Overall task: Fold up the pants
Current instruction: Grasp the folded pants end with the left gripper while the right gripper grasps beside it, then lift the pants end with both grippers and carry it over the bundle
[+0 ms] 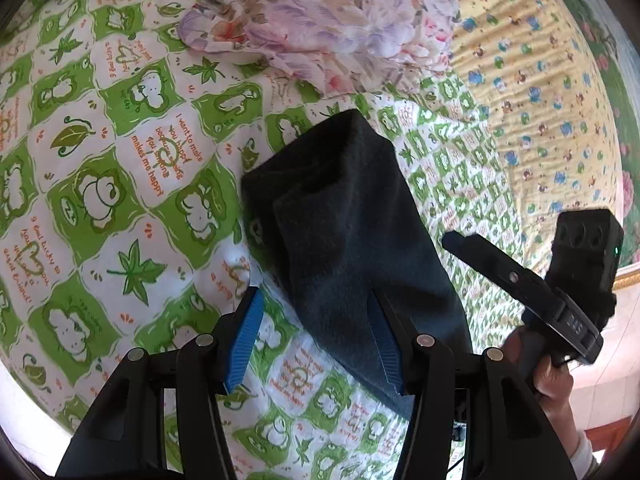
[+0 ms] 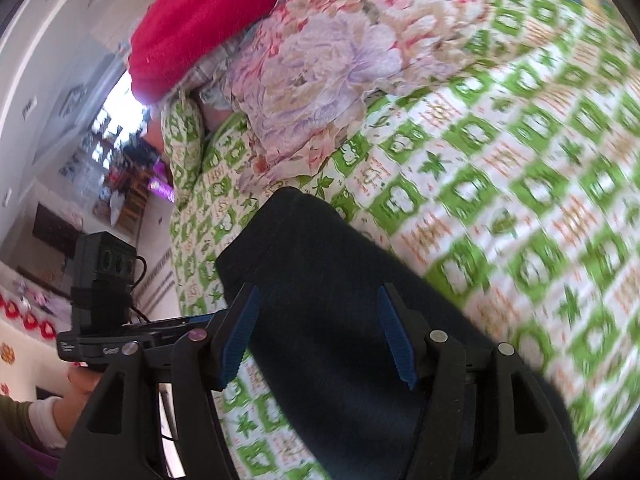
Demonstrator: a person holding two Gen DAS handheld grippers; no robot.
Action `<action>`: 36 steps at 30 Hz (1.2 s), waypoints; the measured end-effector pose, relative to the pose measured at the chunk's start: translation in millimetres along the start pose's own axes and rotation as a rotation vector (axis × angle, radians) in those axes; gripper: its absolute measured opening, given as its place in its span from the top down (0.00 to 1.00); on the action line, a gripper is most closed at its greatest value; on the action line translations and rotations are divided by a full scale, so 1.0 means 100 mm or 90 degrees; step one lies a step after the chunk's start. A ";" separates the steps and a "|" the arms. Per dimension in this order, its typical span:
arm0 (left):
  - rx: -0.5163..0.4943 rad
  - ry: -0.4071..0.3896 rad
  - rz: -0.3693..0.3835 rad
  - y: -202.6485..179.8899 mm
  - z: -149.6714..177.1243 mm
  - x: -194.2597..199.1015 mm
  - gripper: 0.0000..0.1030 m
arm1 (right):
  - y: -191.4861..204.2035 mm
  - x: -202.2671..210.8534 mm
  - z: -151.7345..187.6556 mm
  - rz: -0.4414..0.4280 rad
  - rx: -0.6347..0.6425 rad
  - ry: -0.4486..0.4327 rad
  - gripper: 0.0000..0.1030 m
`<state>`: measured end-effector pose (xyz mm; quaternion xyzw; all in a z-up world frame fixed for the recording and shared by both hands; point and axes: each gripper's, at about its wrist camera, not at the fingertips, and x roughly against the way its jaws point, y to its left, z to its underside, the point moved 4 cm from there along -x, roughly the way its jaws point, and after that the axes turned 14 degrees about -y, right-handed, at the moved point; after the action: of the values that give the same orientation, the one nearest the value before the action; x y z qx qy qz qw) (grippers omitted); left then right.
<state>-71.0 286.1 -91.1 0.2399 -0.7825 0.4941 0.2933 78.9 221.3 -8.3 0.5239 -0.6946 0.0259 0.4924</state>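
Dark pants (image 1: 352, 220) lie folded into a long narrow strip on the green and white frog-print bedsheet (image 1: 120, 200). My left gripper (image 1: 316, 300) is open above the strip's near left edge, its blue pads apart and empty. The right gripper's body (image 1: 560, 300) shows at the right of the left wrist view. In the right wrist view the pants (image 2: 320, 320) run under my open right gripper (image 2: 318, 294), and the left gripper's body (image 2: 104, 320) shows at the lower left.
A crumpled floral cloth (image 1: 320, 20) lies beyond the pants' far end, also in the right wrist view (image 2: 340, 60). A red cushion (image 2: 208, 16) sits behind it. A yellow printed sheet (image 1: 540, 100) covers the bed's right side. The bed edge and room lie at the left (image 2: 80, 160).
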 end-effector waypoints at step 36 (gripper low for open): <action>-0.061 -0.044 0.010 -0.28 -0.33 -0.24 0.71 | -0.18 -0.71 -0.38 -0.137 -0.012 0.110 0.73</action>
<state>-27.8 307.3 -78.3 0.2362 -0.8169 0.4498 0.2729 115.6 284.0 -48.0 0.5867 -0.5893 0.0113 0.5553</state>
